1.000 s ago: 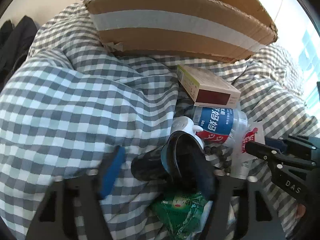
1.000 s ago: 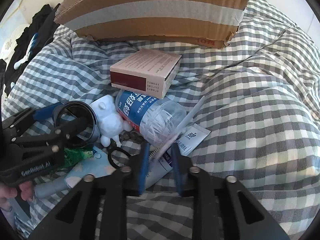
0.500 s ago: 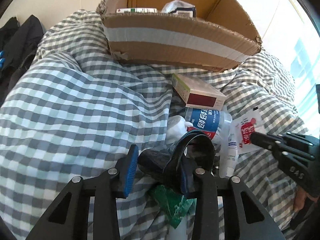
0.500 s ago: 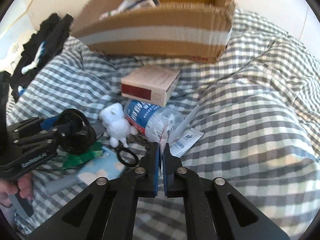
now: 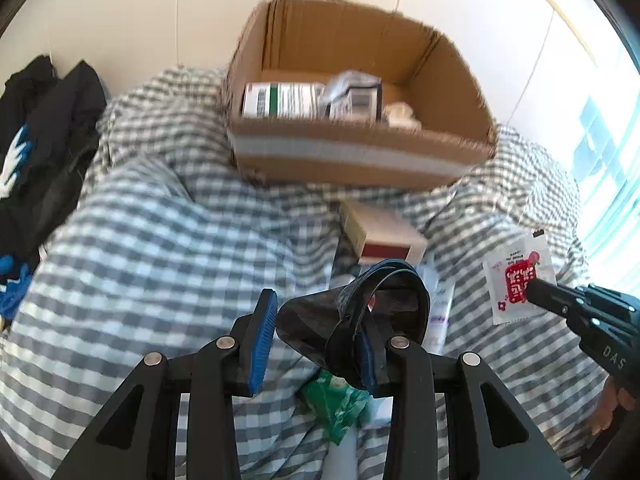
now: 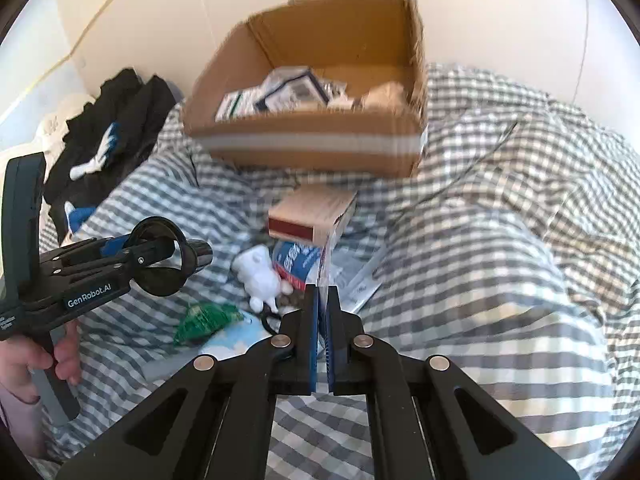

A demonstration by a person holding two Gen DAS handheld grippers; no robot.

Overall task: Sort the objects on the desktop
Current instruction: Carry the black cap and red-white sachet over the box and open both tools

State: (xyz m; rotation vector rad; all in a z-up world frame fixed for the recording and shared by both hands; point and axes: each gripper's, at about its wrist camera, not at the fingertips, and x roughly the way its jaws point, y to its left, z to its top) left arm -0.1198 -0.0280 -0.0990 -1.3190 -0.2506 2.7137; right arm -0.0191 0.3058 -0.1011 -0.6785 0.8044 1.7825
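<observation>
My left gripper is shut on a black cup-like object and holds it lifted over the checked blanket; it also shows in the right wrist view. My right gripper is shut on a thin white sachet with red print, seen edge-on in its own view. A brown cardboard box with several packets inside sits at the back, also in the right wrist view. Below lie a tan and maroon carton, a blue-labelled bottle and a white figurine.
A green packet, a light blue item and a black ring lie on the blanket near the pile. Dark clothing is heaped at the left. A white wall stands behind the box.
Both grippers have closed on their items and lifted them off the pile. The views have risen, so the box's inside now shows.
</observation>
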